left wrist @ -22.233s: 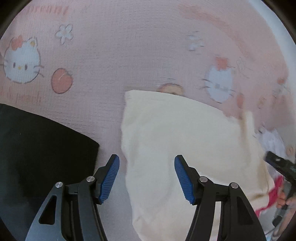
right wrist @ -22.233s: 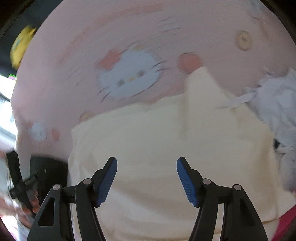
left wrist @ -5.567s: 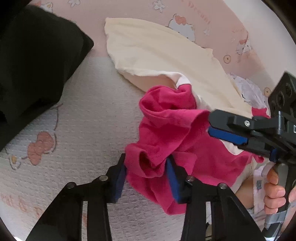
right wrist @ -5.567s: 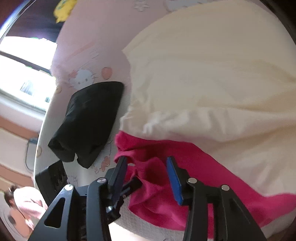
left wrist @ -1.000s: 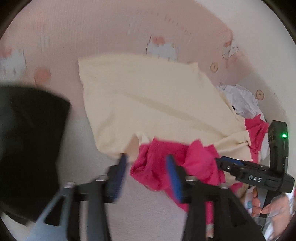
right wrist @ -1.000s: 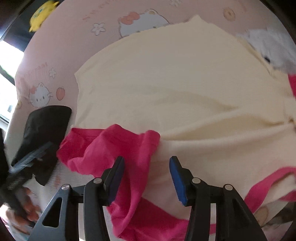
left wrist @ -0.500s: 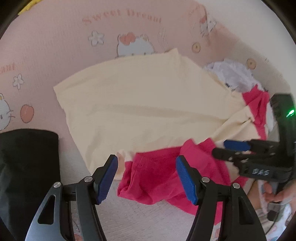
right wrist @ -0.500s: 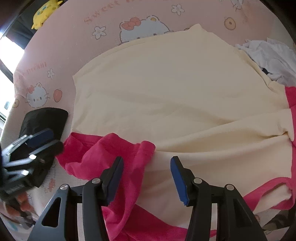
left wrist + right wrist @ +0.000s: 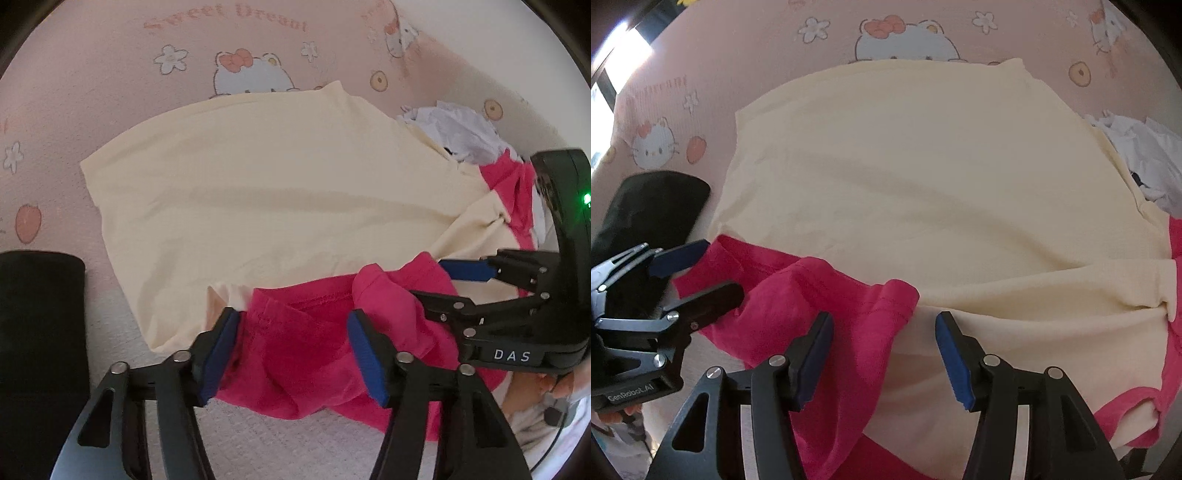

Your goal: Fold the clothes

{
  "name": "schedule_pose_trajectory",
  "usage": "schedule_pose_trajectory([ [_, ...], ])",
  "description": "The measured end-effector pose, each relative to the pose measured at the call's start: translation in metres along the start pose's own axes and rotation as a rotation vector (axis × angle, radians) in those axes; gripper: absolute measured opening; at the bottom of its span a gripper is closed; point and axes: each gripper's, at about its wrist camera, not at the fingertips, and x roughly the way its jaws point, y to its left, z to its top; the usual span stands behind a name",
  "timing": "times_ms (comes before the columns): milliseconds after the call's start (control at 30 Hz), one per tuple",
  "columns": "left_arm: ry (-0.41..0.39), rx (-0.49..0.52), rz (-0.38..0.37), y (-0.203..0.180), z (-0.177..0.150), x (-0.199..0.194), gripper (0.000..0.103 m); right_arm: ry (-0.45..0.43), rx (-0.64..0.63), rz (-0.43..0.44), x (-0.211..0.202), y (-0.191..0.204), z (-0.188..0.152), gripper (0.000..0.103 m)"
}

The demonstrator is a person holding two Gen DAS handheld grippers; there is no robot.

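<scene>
A cream shirt (image 9: 280,192) with pink sleeves lies spread on a pink cartoon-cat bedspread (image 9: 92,74); in the right wrist view the cream shirt (image 9: 923,177) fills the middle. Its near pink sleeve (image 9: 306,332) is bunched at the shirt's front edge. My left gripper (image 9: 291,354) is open, its fingers straddling that sleeve from above. My right gripper (image 9: 882,354) is open over the seam between the pink sleeve (image 9: 812,295) and the cream cloth. Each gripper shows in the other's view, the right gripper (image 9: 443,284) and the left gripper (image 9: 698,275), both with jaws apart at the sleeve's ends.
A folded black garment (image 9: 37,332) lies left of the shirt, also seen as the black garment (image 9: 653,206). A crumpled white garment (image 9: 454,133) sits at the far right, near the shirt's other pink sleeve (image 9: 513,192). A person's hand (image 9: 624,413) holds the left gripper's handle.
Both views have swung and settled nearer the bunched pink sleeve. The two grippers have come closer to each other, jaws still apart. The shirt itself lies much as before.
</scene>
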Motion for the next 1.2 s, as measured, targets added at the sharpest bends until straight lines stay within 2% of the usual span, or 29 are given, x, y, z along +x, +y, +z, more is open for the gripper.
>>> schedule_pose_trajectory([
  [100, 0.048, -0.023, 0.055, 0.003, 0.0, 0.013, 0.017, -0.017, -0.033, -0.031, 0.003, 0.009, -0.001, 0.057],
  [133, 0.072, -0.048, 0.072, 0.007, -0.001, 0.018, 0.015, -0.02, -0.042, -0.036, 0.003, 0.011, -0.002, 0.056],
  [200, 0.076, -0.125, 0.049, 0.017, -0.003, 0.021, 0.013, -0.02, -0.061, -0.045, 0.004, 0.015, -0.003, 0.05],
  [267, 0.061, -0.18, 0.033, 0.022, -0.004, 0.017, 0.012, -0.011, -0.09, -0.054, 0.006, 0.016, -0.006, 0.016],
  [333, 0.055, -0.196, 0.04, 0.022, -0.003, 0.012, 0.011, -0.028, -0.108, -0.096, 0.002, 0.021, -0.009, 0.008],
  [500, 0.028, -0.221, 0.086, 0.023, 0.005, -0.011, 0.01, -0.102, -0.071, -0.137, -0.026, 0.012, -0.009, 0.004],
  [600, 0.001, -0.279, 0.069, 0.037, 0.006, -0.023, 0.01, -0.081, -0.01, -0.204, -0.03, -0.01, -0.01, 0.004],
  [633, -0.003, -0.281, 0.056, 0.038, 0.008, -0.025, 0.01, -0.065, 0.042, -0.197, -0.03, -0.022, -0.01, 0.004],
  [733, -0.009, -0.267, 0.013, 0.035, 0.015, -0.028, 0.01, -0.038, 0.215, -0.027, -0.039, -0.058, -0.013, 0.004],
  [833, -0.015, -0.254, -0.031, 0.032, 0.021, -0.031, 0.011, -0.104, 0.266, 0.105, -0.049, -0.061, -0.006, 0.006],
  [900, -0.001, -0.246, -0.016, 0.03, 0.024, -0.032, 0.013, -0.109, 0.241, 0.128, -0.049, -0.053, -0.001, 0.024],
  [933, 0.014, -0.245, 0.005, 0.029, 0.026, -0.032, 0.018, -0.105, 0.227, 0.127, -0.047, -0.048, 0.002, 0.048],
  [967, 0.023, -0.246, 0.028, 0.029, 0.027, -0.031, 0.023, -0.094, 0.219, 0.129, -0.045, -0.045, 0.003, 0.06],
  [1033, 0.025, -0.252, 0.051, 0.03, 0.03, -0.031, 0.046, -0.059, 0.203, 0.146, -0.039, -0.035, 0.005, 0.06],
  [1100, 0.006, -0.264, 0.036, 0.032, 0.032, -0.033, 0.05, 0.022, 0.163, 0.164, -0.033, -0.026, 0.012, 0.061],
  [1200, 0.01, -0.242, 0.037, 0.03, 0.031, -0.035, 0.05, 0.067, -0.015, 0.089, -0.036, -0.009, 0.024, 0.062],
])
